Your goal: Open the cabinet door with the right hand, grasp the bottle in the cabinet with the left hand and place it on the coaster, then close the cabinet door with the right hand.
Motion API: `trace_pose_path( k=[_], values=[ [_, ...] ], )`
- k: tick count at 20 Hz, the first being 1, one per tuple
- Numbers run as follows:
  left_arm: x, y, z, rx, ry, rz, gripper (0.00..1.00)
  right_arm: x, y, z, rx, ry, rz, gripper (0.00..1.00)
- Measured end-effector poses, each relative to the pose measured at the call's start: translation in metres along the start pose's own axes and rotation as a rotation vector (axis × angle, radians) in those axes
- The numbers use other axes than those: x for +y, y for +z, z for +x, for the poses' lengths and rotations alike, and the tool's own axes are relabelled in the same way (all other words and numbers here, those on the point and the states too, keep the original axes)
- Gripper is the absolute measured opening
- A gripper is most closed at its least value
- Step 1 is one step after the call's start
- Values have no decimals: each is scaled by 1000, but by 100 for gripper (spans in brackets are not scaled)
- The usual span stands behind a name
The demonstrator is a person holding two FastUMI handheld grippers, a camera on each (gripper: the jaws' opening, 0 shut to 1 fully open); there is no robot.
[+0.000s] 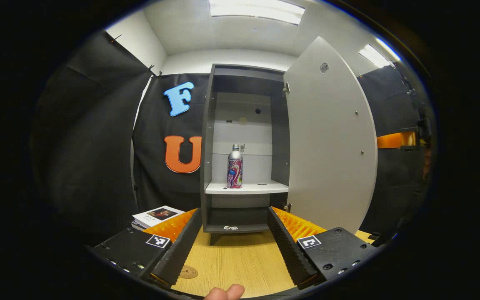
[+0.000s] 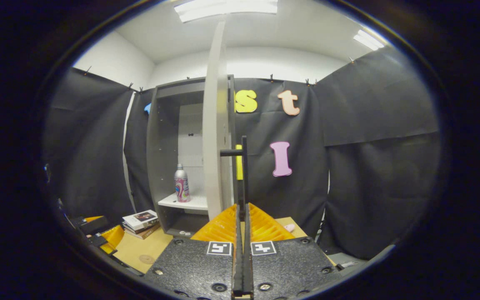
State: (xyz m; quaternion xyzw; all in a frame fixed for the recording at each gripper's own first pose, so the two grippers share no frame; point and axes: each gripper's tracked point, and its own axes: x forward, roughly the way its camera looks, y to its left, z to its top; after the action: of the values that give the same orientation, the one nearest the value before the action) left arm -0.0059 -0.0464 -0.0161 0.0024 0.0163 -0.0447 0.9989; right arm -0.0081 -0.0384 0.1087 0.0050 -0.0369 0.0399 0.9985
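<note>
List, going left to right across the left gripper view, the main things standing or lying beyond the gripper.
Stack of books → silver bottle with pink label on the cabinet's white shelf → open pale grey cabinet door.

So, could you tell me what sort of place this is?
Probably a staged recording booth, not a home: black cloth walls, one small cabinet holding a single bottle, on a wooden table.

A booth hung with black cloth (image 2: 373,166) on its walls, white wall (image 1: 227,58) above. Bright panel lights (image 1: 256,10) sit in the white ceiling. A light wooden bench (image 1: 231,262) carries stacked books (image 1: 156,216) near its left edge.
</note>
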Motion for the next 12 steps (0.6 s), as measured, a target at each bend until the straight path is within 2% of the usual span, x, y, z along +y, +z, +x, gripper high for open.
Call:
trace_pose_path(
  k=[3,6,11,12],
  values=[
    [0,0,0,6,-6,-3,95,22,-4,-13,-12,29,-23,4],
    [0,-1,-2,6,-13,-2,95,39,-21,-6,9,36,-34,4],
    [4,1,-6,-3,-5,12,95,66,-39,12,29,108,12,5],
    [4,1,-7,-1,-3,11,95,65,-43,17,37,104,10,10]
  ],
)
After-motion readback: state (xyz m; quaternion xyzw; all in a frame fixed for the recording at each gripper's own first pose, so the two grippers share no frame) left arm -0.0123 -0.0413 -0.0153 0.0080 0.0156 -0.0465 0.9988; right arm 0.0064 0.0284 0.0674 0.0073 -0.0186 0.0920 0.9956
